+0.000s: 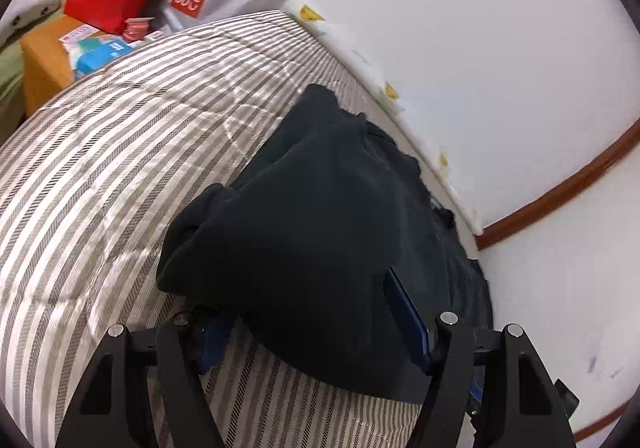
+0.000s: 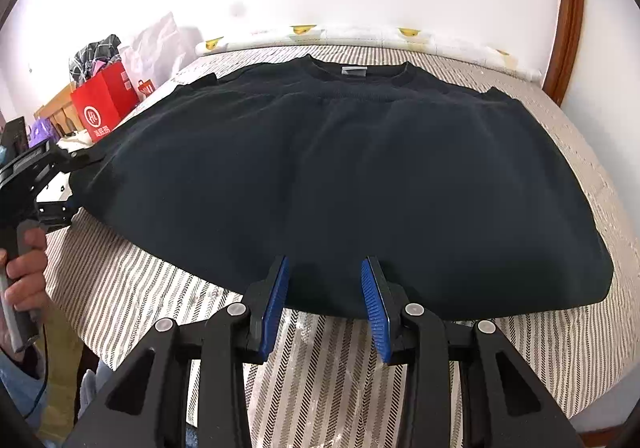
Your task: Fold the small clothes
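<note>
Tee [image 2: 340, 175] lying flat, left tongs [image 1: 312, 328] gaping around its bunched side edge, right tongs [image 2: 325, 300] half-open straddling the hem, neither pinching; I'm judging next: clamp, fold

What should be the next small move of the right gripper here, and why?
Probably ease the right gripper forward and close it on the hem. Its jaws stand open at the near edge of the dark shirt, which lies flat on the striped bed, and the pads do not press the cloth. The left gripper already has a bunched corner between its jaws.
</note>
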